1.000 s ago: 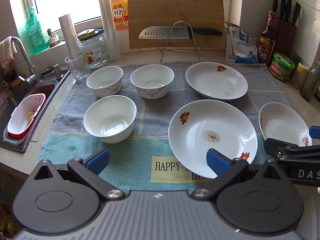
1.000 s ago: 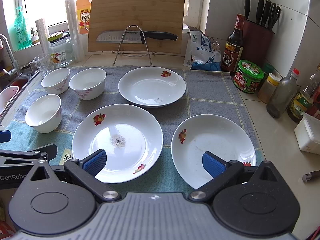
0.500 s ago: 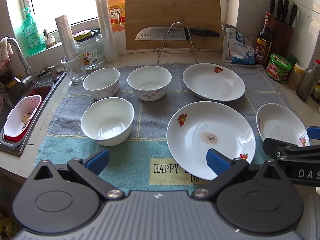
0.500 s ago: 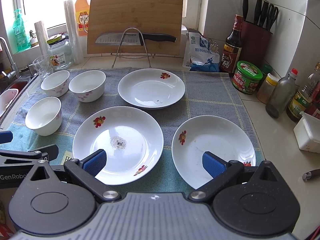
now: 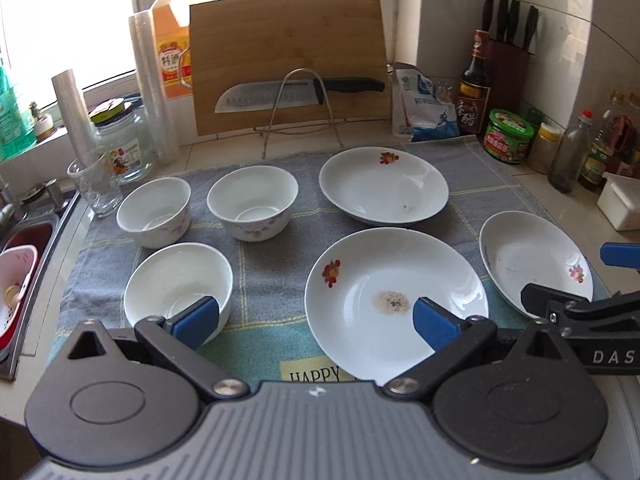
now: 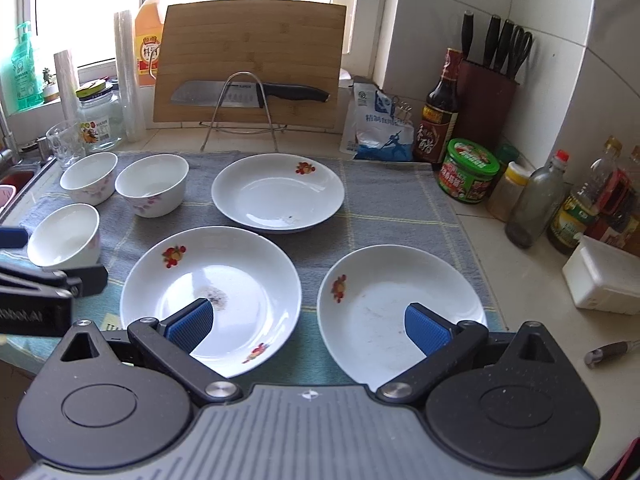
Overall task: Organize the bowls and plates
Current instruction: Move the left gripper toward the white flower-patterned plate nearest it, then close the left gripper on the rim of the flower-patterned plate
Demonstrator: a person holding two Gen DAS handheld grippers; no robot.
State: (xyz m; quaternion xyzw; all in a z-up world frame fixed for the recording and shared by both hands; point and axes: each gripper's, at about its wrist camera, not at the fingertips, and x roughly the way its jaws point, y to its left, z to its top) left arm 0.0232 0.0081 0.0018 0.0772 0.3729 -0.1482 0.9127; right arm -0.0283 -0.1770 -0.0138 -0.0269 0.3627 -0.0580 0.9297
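Observation:
Three white bowls sit on the left of a grey-blue towel [image 5: 264,256]: a near bowl [image 5: 178,280], a far-left bowl [image 5: 154,210] and a far-middle bowl [image 5: 252,200]. Three flower-printed plates lie to their right: a far plate [image 5: 384,186], a near middle plate [image 5: 396,300] with a brown stain, and a right plate [image 6: 400,308]. My left gripper [image 5: 316,322] hangs open over the towel's front edge, between the near bowl and the middle plate. My right gripper [image 6: 308,324] is open too, spanning the gap between the middle plate [image 6: 212,292] and the right plate.
A cutting board [image 5: 288,60] with a knife [image 5: 296,92] on a wire rack stands at the back. Bottles, a green jar [image 6: 468,176] and a knife block [image 6: 488,100] crowd the right wall. A glass [image 5: 96,184], a jar and the sink [image 5: 20,264] are on the left.
Both grippers have moved forward and lower toward the dishes, so the bowls and plates look nearer. Both stay open and empty; no dish has moved.

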